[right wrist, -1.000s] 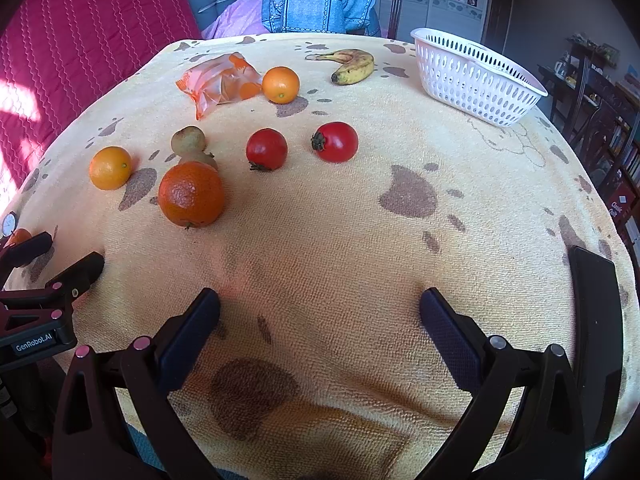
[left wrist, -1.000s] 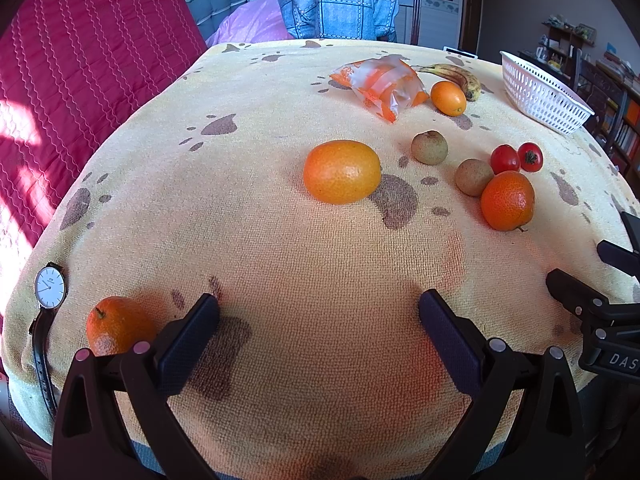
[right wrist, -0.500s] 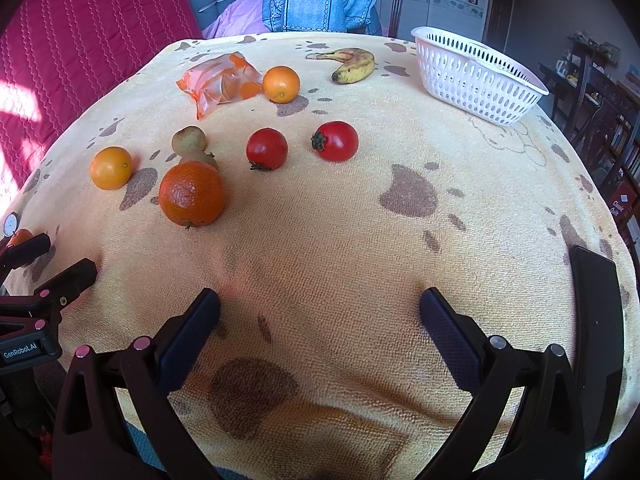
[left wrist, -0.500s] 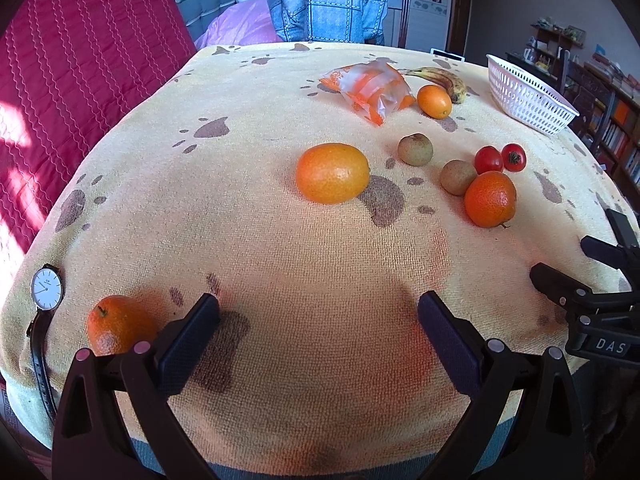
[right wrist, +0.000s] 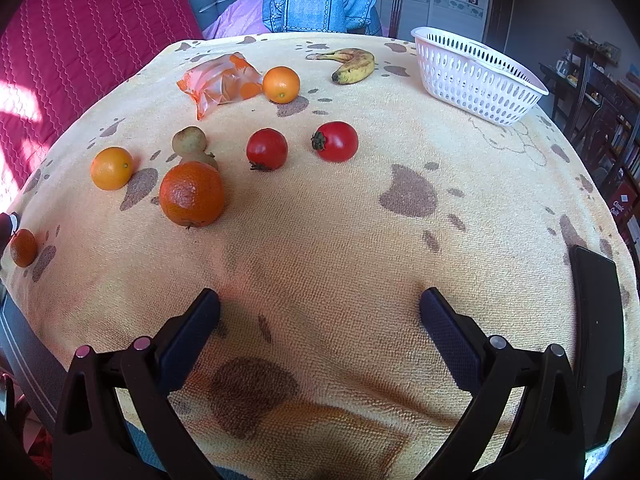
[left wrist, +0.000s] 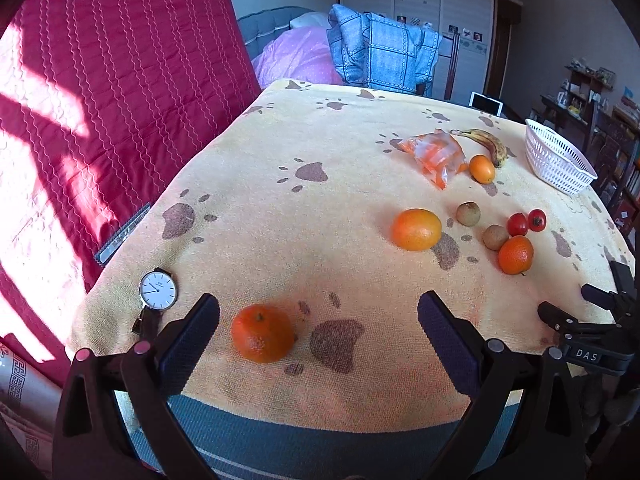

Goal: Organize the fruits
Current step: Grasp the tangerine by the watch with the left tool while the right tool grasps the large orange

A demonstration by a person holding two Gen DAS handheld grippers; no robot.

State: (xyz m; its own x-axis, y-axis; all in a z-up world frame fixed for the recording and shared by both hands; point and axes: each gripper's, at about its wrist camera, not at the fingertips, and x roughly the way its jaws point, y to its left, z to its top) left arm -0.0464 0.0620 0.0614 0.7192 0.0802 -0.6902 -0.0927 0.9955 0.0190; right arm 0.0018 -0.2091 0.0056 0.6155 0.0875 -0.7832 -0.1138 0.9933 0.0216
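Fruit lies loose on a yellow paw-print cloth (left wrist: pixel 280 208). In the left wrist view my open left gripper (left wrist: pixel 318 320) has a small mandarin (left wrist: pixel 262 338) just inside its left finger. Further off lie a large orange (left wrist: pixel 416 229), two kiwis (left wrist: pixel 468 213), two tomatoes (left wrist: pixel 526 222), a dark orange (left wrist: pixel 515 255), a small orange (left wrist: pixel 482 168) and a banana (left wrist: pixel 488 142). My right gripper (right wrist: pixel 320 312) is open and empty over bare cloth. Ahead of it lie the dark orange (right wrist: pixel 192 194), the tomatoes (right wrist: pixel 267 149) and the white basket (right wrist: pixel 476 76), which holds nothing visible.
A wristwatch (left wrist: pixel 157 292) lies at the cloth's left edge beside the mandarin. An orange plastic bag (right wrist: pixel 220 82) sits near the small orange. A black phone (right wrist: pixel 598 312) lies at the right edge. A red quilt (left wrist: pixel 100 100) hangs to the left. The right gripper shows in the left view (left wrist: pixel 588 320).
My left gripper has swung left and pulled back, so the mandarin now sits between its fingers. The right gripper has barely moved. No fruit has shifted.
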